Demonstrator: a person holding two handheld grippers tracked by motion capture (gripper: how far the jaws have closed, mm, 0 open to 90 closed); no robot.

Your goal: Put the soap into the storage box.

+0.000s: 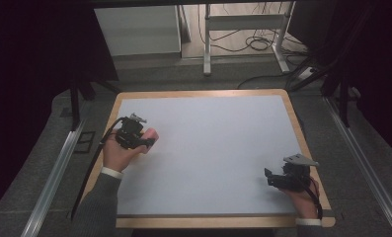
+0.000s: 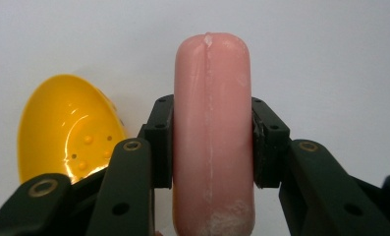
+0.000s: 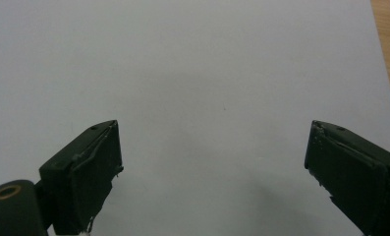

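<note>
Two grippers over one table (image 1: 203, 103) with a white top and wooden rim. High view: left gripper (image 1: 145, 140) near the table's left edge, about midway along it, with a pink sausage (image 1: 150, 134) at its tip; right gripper (image 1: 271, 177) near the front right corner, above bare surface. Left gripper view: both pads clamped on the sausage's sides, its rounded end projecting beyond them; yellow perforated scoop (image 2: 65, 128) just beside, behind one jaw. Right gripper view: jaws spread wide, nothing between, wooden edge at the corner.
</note>
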